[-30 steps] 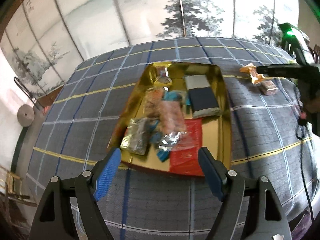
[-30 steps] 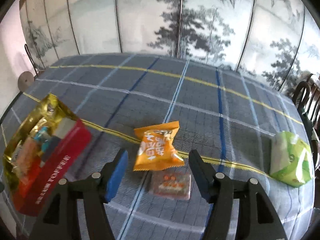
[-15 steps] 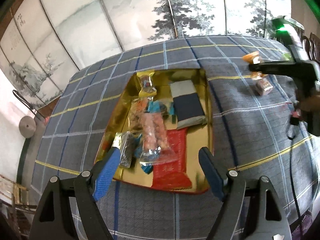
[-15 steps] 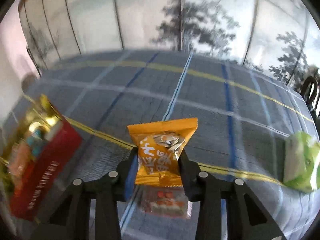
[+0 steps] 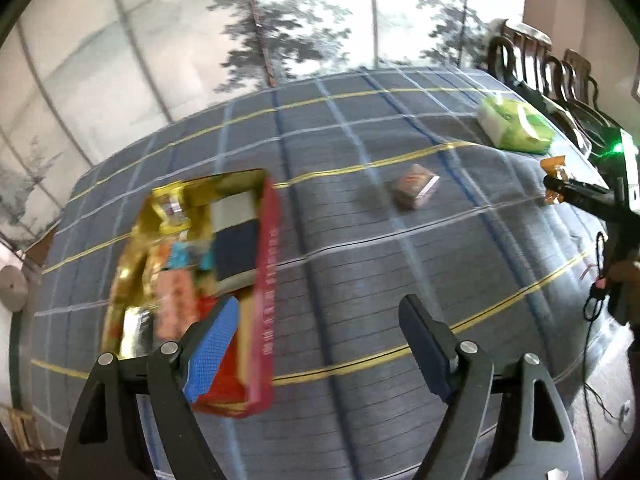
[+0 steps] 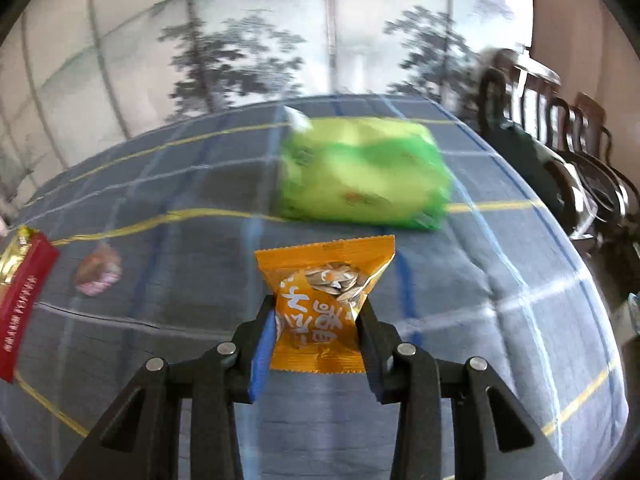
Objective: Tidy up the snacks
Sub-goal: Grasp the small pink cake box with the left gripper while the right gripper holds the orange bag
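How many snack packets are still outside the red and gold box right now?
2. The orange packet is held in the right tool, above the cloth. The small pinkish packet lies on the tablecloth. The green pack looks like tissues, not counted.

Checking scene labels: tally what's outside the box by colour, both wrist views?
Orange: 1, the orange snack packet, clamped in the right gripper.
Green: 1, the green pack on the tablecloth.
Pinkish-brown: 1, the small wrapped snack on the tablecloth.
Total: 3
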`<state>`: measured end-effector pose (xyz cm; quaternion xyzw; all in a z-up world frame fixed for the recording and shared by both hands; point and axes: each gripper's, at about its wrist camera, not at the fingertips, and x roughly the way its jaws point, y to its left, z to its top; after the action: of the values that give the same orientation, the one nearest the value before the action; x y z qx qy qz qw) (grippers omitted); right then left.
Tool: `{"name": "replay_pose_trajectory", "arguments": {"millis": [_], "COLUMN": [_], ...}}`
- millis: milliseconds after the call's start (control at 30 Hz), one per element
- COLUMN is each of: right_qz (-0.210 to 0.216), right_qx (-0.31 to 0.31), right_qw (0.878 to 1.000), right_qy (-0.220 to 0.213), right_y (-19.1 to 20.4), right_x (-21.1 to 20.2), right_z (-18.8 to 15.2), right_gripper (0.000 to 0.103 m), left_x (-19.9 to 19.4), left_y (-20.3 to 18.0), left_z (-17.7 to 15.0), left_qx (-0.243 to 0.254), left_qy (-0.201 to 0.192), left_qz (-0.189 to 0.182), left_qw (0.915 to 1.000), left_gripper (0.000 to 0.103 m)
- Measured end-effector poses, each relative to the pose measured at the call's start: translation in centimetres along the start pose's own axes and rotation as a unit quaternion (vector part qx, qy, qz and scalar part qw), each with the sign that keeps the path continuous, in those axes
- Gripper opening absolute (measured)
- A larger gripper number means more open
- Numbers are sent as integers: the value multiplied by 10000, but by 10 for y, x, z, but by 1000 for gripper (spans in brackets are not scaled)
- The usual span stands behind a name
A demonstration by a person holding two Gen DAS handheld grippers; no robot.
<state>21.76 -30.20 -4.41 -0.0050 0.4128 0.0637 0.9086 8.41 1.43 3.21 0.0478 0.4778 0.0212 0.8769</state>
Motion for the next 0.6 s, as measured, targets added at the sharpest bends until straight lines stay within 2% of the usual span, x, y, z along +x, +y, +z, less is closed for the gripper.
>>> {"name": "replay_pose_trajectory", "arguments": {"millis": [133,300,400,533,600], "right_qz": [-36,135,230,262,297], "right_qx": [295,615,737,745,770], "right_qw": [9996,9979,9968,9967,9964], "right_qy": [-26,-161,-188,-181,-185], "right_y": [-19,-35,-41,-42,-43], "right_x": [6,6,5,6,7], "right_z": [-9,-14,-16,-15,-14], "right_gripper": [38,39,39,40,40], "left_x": [12,32,55,91,104], "left_y": [-18,-39,-48,-55,-59], "left_z": [22,49,63,78,85], "left_qx": [21,383,538,331,277], "left_qy": [28,-173,44,474,538], "left_qz": [-185,-525,-805,-1005,-983], "left_qw": [9998,9977,9953,9933,9933], "left_gripper": [79,79,79,79,79]}}
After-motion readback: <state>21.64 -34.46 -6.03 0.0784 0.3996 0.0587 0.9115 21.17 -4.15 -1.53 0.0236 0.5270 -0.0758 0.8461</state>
